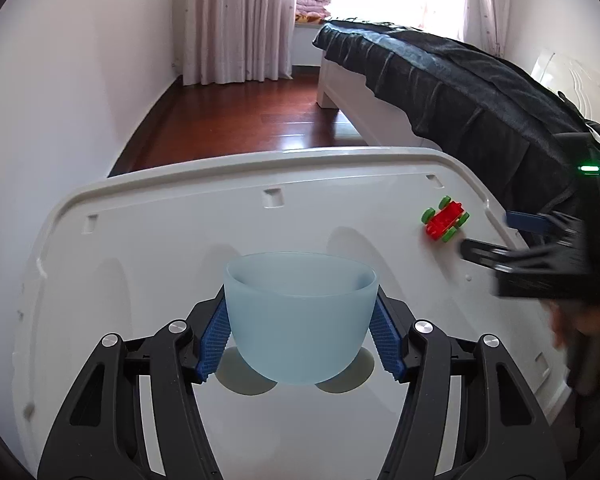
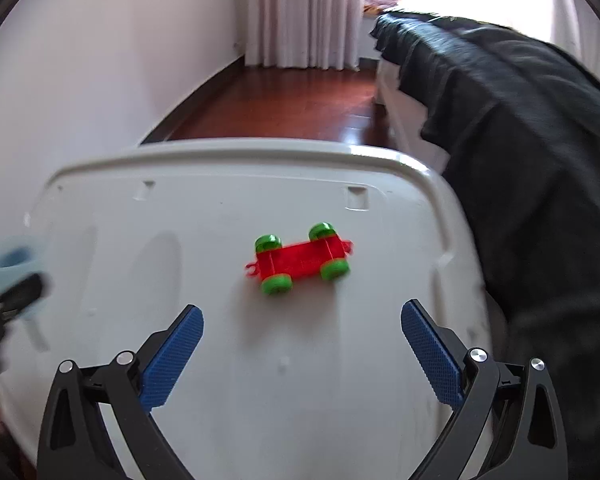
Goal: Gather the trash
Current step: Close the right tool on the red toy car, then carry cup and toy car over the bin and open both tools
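Note:
My left gripper (image 1: 300, 300) is shut on a pale blue translucent bowl (image 1: 300, 316) and holds it just above the white plastic lid (image 1: 160, 232). A red toy car base with green wheels (image 1: 445, 219) lies on the lid at the far right; it also shows in the right wrist view (image 2: 300, 258). My right gripper (image 2: 302, 320) is open and empty, just short of the toy car, which lies ahead between the fingers. The right gripper also shows in the left wrist view (image 1: 496, 236) beside the car. The bowl shows blurred at the left edge of the right wrist view (image 2: 8, 264).
The white lid (image 2: 140, 240) has a raised rim. A bed with a dark cover (image 1: 460, 92) stands to the right. Red-brown wood floor (image 1: 260, 120), a white wall on the left and pink curtains (image 1: 236, 20) lie beyond.

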Motion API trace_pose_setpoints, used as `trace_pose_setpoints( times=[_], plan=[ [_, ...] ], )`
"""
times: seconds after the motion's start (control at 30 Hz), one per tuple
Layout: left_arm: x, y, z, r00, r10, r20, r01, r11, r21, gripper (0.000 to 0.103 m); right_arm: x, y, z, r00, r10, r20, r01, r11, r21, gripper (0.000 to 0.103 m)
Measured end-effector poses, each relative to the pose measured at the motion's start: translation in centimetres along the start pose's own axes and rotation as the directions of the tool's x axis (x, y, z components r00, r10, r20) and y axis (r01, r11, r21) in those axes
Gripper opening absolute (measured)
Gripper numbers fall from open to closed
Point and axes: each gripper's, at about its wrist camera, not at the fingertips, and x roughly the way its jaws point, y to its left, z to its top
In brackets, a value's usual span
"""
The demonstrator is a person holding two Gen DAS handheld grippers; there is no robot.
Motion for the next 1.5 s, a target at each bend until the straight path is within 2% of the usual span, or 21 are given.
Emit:
trace_pose_setpoints(
  times=[0.13,0.33,0.37,0.47,0.5,0.8,0.93,1.1,1.2,1.3,1.4,1.5],
  plan=[
    [0.0,0.1,0.0,1.0,-0.011,0.004,0.011,1.0,0.0,0.06,3.4,0.0,1.0,0.999,-0.001,-0.043,0.0,1.0,-0.017,0.098],
    [0.3,0.3,-0.2,0.999,-0.036,-0.012,0.035,0.999,-0.022,0.06,5.6,0.1,2.2,0.998,-0.005,-0.068,0.002,0.999,-0.036,0.098],
    [0.4,0.2,-0.2,0.999,-0.04,-0.015,0.04,0.999,-0.024,0.06,5.7,0.1,2.4,0.998,-0.006,-0.067,0.003,0.999,-0.04,0.096],
    [0.5,-0.1,-0.4,0.999,-0.045,-0.021,0.045,0.999,-0.018,0.06,5.5,0.5,2.7,0.998,-0.005,-0.057,0.002,0.998,-0.06,0.081],
    [0.5,-0.1,-0.5,0.999,-0.046,-0.021,0.046,0.999,-0.017,0.06,5.3,0.7,2.7,0.998,0.009,-0.055,-0.012,0.998,-0.063,0.074],
    [0.2,-0.2,-1.0,0.998,-0.058,-0.027,0.058,0.998,-0.02,0.06,3.3,2.3,1.1,0.999,-0.039,-0.009,0.037,0.991,-0.127,0.074],
    [-1.2,0.0,-1.6,0.998,-0.056,-0.01,0.055,0.998,-0.02,0.06,0.3,3.0,0.2,0.999,-0.027,0.03,0.031,0.991,-0.133,0.074],
    [-5.7,0.7,-3.3,0.999,-0.037,0.031,0.038,0.998,-0.043,0.06,-5.2,4.4,-0.8,0.996,0.016,0.092,-0.004,0.992,-0.127,0.074],
    [-9.3,0.8,-5.4,0.998,-0.013,0.056,0.015,0.999,-0.037,0.06,-9.4,6.1,-2.6,0.991,0.055,0.122,-0.039,0.99,-0.132,0.074],
    [-12.9,0.8,-8.7,0.998,0.016,0.065,-0.013,0.999,-0.038,0.06,-13.5,9.0,-6.1,0.986,0.09,0.139,-0.071,0.988,-0.134,0.074],
    [-15.4,1.0,-12.5,0.998,0.036,0.049,-0.033,0.998,-0.057,0.06,-16.8,12.0,-11.4,0.984,0.125,0.126,-0.112,0.989,-0.1,0.074],
    [-16.9,1.4,-17.0,0.999,0.043,0.001,-0.043,0.994,-0.103,0.06,-18.0,14.1,-16.4,0.987,0.141,0.08,-0.137,0.989,-0.05,0.074]
  ],
)
